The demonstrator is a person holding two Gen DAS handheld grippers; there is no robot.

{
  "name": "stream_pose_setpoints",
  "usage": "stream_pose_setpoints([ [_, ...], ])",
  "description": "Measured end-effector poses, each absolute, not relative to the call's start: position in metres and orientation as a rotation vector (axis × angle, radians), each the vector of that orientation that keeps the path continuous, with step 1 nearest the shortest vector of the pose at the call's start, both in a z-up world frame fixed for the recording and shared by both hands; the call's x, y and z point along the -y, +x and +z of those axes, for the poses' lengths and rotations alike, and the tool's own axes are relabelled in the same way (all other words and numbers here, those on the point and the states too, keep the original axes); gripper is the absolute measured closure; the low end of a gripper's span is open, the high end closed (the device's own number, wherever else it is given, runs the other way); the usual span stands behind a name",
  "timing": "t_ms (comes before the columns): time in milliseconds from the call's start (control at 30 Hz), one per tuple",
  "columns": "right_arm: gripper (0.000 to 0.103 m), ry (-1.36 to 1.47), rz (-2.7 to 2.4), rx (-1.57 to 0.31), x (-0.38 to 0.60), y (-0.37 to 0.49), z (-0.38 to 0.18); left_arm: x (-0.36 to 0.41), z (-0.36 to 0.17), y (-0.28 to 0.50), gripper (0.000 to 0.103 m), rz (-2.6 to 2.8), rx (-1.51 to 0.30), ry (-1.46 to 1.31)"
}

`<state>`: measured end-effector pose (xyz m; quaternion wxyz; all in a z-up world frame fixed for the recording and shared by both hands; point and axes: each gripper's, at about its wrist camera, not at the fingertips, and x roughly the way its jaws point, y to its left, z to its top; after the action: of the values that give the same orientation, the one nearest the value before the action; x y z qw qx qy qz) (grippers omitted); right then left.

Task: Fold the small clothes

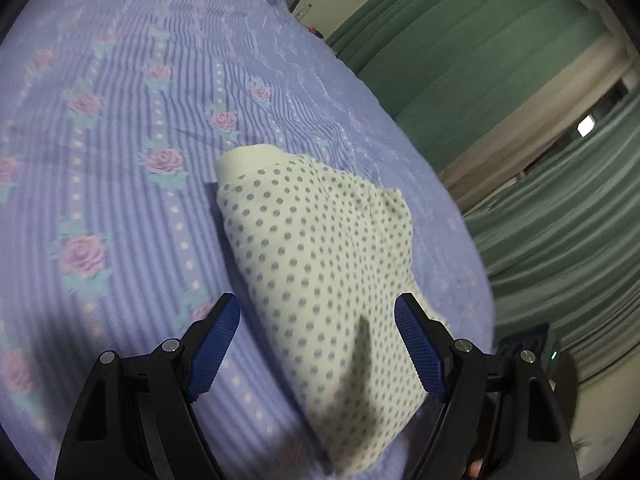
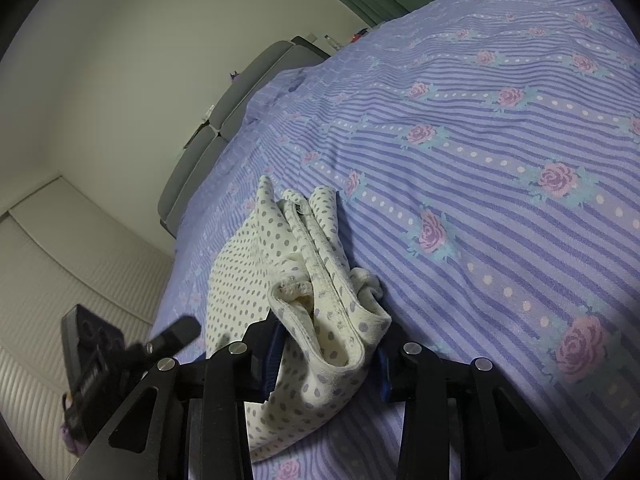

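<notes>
A small cream garment with grey polka dots (image 1: 316, 248) lies on the purple striped bed sheet (image 1: 120, 160). My left gripper (image 1: 316, 312) is open, its blue pads either side of the garment's near part, just above it. In the right wrist view the same garment (image 2: 320, 280) is bunched into thick folds. My right gripper (image 2: 326, 354) is shut on the garment's folded edge, its blue pads mostly hidden by the cloth. The left gripper (image 2: 120, 356) shows at the lower left of the right wrist view.
The sheet with pink roses (image 2: 480, 160) covers the bed. Green curtains (image 1: 520, 80) hang beyond the bed's right edge. A grey headboard (image 2: 224, 120) and white wall stand at the far end. Pale ribbed flooring (image 2: 48, 280) lies beside the bed.
</notes>
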<state>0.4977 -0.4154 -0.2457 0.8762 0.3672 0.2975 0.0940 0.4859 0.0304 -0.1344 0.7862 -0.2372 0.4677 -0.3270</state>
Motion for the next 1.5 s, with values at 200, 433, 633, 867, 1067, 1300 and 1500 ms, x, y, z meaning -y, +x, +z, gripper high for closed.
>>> stream_pose_setpoints([
  [200,0.065,0.769,0.198,-0.620,0.416,0.498,-0.247,-0.019,-0.144,0.507,0.025,-0.740,-1.020,-0.573],
  [433,0.065,0.772,0.191,-0.622,0.416,0.498,-0.245,-0.005,-0.139,0.503,0.064,-0.698,-1.020,-0.454],
  [633,0.071,0.741,0.189,-0.614,0.412,0.493,-0.234,-0.003,-0.105,0.482,0.073,-0.697,-0.930,-0.323],
  [867,0.073,0.710,0.216,-0.581,0.404,0.473,-0.207,0.005,-0.063,0.447,0.075,-0.677,-0.849,-0.184],
  [1067,0.073,0.690,0.273,-0.545,0.386,0.444,-0.173,-0.025,-0.021,0.404,0.075,-0.606,-0.799,-0.116],
  [1300,0.073,0.634,0.372,-0.499,0.344,0.406,-0.132,-0.074,0.030,0.349,0.075,-0.510,-0.725,-0.081],
  [1500,0.073,0.578,0.468,-0.466,0.294,0.376,-0.099,-0.124,0.070,0.304,0.076,-0.431,-0.661,-0.050],
])
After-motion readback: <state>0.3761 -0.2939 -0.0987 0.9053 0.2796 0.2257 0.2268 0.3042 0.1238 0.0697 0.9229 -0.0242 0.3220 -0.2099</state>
